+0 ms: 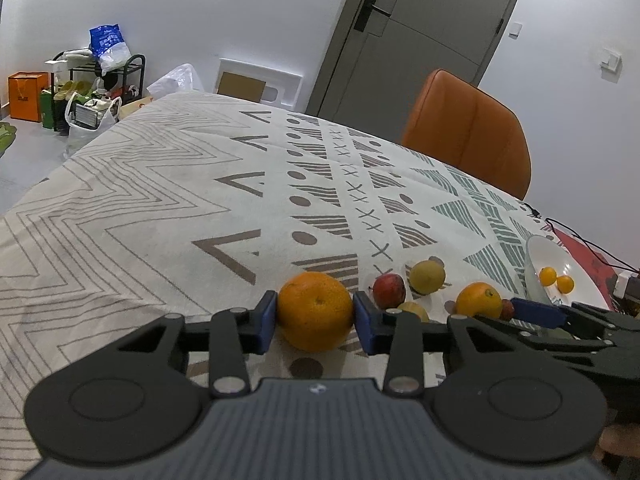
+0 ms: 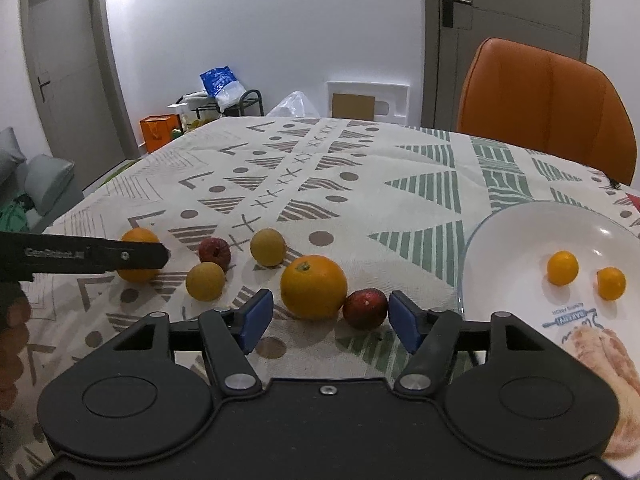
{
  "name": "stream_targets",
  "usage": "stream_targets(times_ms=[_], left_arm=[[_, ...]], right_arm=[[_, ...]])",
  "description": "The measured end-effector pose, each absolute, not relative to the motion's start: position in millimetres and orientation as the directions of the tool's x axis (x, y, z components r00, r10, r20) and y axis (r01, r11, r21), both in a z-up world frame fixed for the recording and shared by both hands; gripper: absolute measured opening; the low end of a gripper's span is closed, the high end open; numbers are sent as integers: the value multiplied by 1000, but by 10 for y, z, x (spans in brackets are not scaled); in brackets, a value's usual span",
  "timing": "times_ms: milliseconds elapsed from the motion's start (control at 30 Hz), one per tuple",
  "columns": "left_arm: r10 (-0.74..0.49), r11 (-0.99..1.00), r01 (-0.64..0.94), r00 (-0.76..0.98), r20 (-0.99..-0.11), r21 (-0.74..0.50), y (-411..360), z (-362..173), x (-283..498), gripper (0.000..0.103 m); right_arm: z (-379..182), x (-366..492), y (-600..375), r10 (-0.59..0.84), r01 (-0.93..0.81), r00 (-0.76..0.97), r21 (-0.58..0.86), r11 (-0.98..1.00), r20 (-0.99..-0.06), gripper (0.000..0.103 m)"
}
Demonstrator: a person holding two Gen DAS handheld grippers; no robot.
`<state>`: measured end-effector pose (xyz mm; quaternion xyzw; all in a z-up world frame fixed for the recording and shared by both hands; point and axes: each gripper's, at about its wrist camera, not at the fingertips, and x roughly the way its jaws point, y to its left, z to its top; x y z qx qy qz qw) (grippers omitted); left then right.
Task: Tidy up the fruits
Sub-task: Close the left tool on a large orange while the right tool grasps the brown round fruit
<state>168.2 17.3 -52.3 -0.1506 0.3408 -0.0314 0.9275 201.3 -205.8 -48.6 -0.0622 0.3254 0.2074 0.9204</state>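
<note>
Patterned woven tablecloth (image 2: 360,168), round glossy fruits (image 2: 313,286)

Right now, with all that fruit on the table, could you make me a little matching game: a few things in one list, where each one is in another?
Things:
1. Large orange
2. Dark red fruit
3. Two small orange fruits
4. Orange chair

Places:
A. In the white plate
B. Behind the table
C. Between the left claw pads
D. Beside the right claw's right pad

Pairs: 1-C, 2-D, 3-A, 4-B
</note>
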Motion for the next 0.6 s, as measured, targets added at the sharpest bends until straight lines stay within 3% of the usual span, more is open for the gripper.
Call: stream_targets(times_ms=[233,300,600], left_arm=[[-148,953,-55,772,-618,-297,215,-483,1618,39],[-146,953,-56,773,-617,-296,214,-474,1605,39],[-142,954,-58,775,-616,-293,179,-454,1564,39]], right_arm=[[-501,2026,-2022,356,-445,699,11,895,-620,61],[-494,2005,-2005,342,-441,711,-11,897,-615,52],[-492,1870,-2003,370,-474,681,4,881,-632,52]])
